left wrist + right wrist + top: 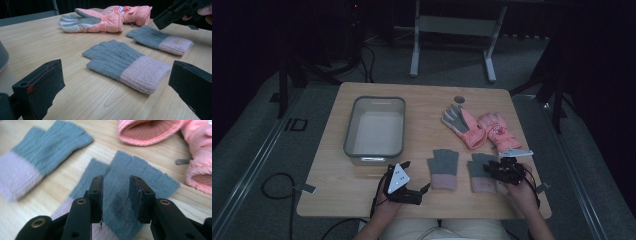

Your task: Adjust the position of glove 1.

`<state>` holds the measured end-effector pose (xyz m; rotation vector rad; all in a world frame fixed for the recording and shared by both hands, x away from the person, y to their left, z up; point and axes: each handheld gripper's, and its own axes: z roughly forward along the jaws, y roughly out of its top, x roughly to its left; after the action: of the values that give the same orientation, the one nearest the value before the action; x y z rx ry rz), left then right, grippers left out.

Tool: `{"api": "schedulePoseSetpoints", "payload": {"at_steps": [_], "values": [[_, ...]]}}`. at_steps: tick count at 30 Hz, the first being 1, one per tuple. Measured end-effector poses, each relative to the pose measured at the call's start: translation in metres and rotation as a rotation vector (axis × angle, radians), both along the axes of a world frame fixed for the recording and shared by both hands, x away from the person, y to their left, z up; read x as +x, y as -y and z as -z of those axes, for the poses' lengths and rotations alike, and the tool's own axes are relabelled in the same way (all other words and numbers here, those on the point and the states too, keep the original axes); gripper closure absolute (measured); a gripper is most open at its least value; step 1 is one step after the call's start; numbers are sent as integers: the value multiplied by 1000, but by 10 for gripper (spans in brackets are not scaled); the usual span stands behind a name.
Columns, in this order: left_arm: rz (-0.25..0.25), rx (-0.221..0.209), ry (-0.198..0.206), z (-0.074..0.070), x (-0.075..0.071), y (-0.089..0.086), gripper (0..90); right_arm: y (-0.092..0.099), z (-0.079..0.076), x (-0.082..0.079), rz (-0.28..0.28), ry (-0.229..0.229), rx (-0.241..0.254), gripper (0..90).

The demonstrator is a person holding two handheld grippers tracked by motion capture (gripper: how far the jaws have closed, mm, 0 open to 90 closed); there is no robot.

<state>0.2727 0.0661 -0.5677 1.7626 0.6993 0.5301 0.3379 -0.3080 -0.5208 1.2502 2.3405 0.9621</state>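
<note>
– Do we read any words or numbers here?
– No, we find none legible. The pink ski gloves (117, 15) carry a small white patch with red marks, and the knitted glove (160, 40) bears a tiny tag, both too blurred.

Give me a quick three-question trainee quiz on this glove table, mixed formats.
1. True or false: the right claw is clamped shut on a pink ski glove.
2. Multiple choice: the grey bin sits A) left of the knit gloves, B) on top of the ski gloves, C) under the table.
3. Fill in: the knit glove below the right claw is grey with a ____ cuff.

Key: 1 false, its jaws stand apart above a grey knit glove. 2 A. 3 pink.
</note>
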Motion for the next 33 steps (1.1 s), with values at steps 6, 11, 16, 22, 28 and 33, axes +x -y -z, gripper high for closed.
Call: {"api": "schedulePoseSetpoints", "payload": {"at_steps": [6,11,16,22,28,33], "values": [[-7,-13,8,0,-1,-1,0,1,12,4,-58,-55,-60,615],[-3,-17,3,0,0,-1,0,2,21,1,-51,-60,-60,623],[1,-4,0,0,0,0,0,-6,20,1,-27,-62,-104,744],[-6,3,-5,0,0,1,0,-9,19,-1,33,-62,-97,842],[-6,-6,-5,0,1,-1,0,-6,9,-2,73,-78,-59,852],[-7,-3,-4,0,1,0,0,-13,-22,-5,76,-27,-3,852]]}}
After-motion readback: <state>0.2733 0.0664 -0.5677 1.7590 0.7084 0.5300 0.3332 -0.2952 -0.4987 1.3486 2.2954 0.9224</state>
